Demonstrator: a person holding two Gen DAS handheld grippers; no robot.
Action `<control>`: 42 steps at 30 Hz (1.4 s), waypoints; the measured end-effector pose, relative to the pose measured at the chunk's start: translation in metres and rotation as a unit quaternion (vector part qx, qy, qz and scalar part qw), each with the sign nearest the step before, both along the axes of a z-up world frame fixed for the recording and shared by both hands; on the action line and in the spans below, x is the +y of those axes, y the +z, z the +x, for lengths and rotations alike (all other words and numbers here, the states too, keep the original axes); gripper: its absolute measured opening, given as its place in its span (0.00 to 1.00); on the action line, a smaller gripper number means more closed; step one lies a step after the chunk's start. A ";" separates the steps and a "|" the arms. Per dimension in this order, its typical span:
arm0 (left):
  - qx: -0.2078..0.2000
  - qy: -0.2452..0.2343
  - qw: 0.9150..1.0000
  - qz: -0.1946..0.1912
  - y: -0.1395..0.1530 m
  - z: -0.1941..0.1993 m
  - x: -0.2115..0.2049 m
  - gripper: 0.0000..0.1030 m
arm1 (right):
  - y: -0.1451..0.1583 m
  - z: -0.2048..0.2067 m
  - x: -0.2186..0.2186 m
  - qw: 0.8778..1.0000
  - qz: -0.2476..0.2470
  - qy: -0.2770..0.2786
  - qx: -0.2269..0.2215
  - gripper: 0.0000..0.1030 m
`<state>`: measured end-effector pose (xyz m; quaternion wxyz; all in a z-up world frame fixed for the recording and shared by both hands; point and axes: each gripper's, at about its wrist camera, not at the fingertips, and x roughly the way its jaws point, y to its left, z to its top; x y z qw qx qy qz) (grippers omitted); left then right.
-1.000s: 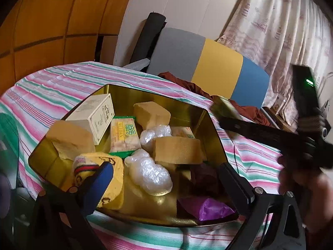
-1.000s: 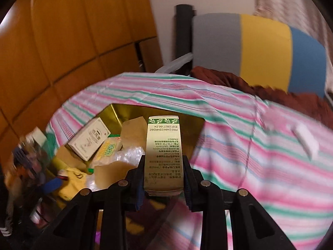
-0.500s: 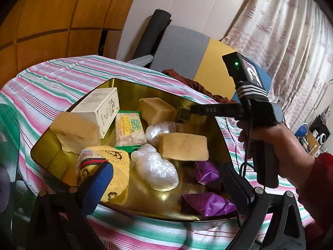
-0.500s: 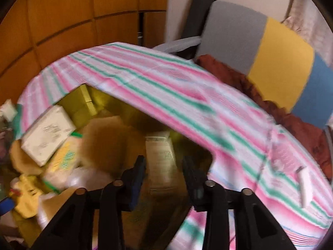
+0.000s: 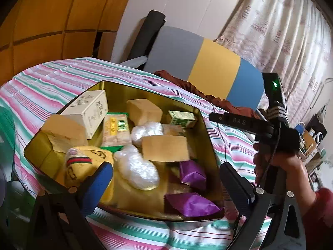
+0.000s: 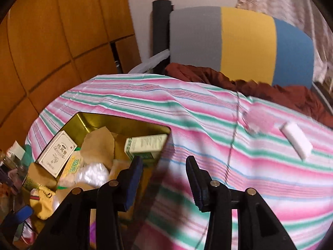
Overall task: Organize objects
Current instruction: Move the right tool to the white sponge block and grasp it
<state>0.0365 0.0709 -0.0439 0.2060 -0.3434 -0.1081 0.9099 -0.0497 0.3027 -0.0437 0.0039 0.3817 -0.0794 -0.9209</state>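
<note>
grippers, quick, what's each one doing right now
left gripper: open, holding nothing.
right gripper: jaws opening, nothing between them; green and white box lies in the gold tin.

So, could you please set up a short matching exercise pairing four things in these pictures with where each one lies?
Things:
1. green and white box
2. white eraser-like block
3. purple packets
4. yellow pouch

Places:
A. near left of the gold tin, by the left gripper's blue finger
B. on the striped cloth, outside the tin
C. far right corner of the tin
D. near right corner of the tin

Pairs: 1-C, 2-B, 3-D, 4-A
</note>
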 end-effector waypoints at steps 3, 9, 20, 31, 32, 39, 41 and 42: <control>0.004 -0.009 1.000 -0.001 0.004 0.005 0.007 1.00 | -0.005 0.015 0.011 1.000 -0.009 -0.016 -0.001 0.44; 0.008 -0.043 0.999 -0.012 0.008 0.015 0.029 1.00 | -0.032 0.045 0.042 0.998 -0.016 -0.052 -0.032 0.46; 0.014 -0.135 0.990 -0.043 0.014 0.042 0.093 1.00 | -0.046 0.067 0.140 0.991 0.001 -0.121 -0.061 0.56; -0.004 -0.174 0.983 -0.065 0.009 0.038 0.147 1.00 | -0.024 0.024 0.222 0.986 0.074 -0.144 -0.026 0.71; -0.005 -0.174 0.982 -0.067 0.009 0.036 0.150 1.00 | -0.022 0.016 0.228 0.987 0.080 -0.139 -0.023 0.72; -0.009 -0.170 0.983 -0.076 0.012 0.025 0.158 1.00 | -0.034 -0.035 0.253 0.984 0.135 -0.101 -0.047 0.75; -0.011 -0.166 0.983 -0.077 0.012 0.022 0.156 1.00 | -0.044 -0.047 0.259 0.983 0.145 -0.096 -0.064 0.75; -0.015 -0.163 0.983 -0.077 0.011 0.020 0.156 1.00 | -0.047 -0.048 0.261 0.983 0.145 -0.094 -0.067 0.75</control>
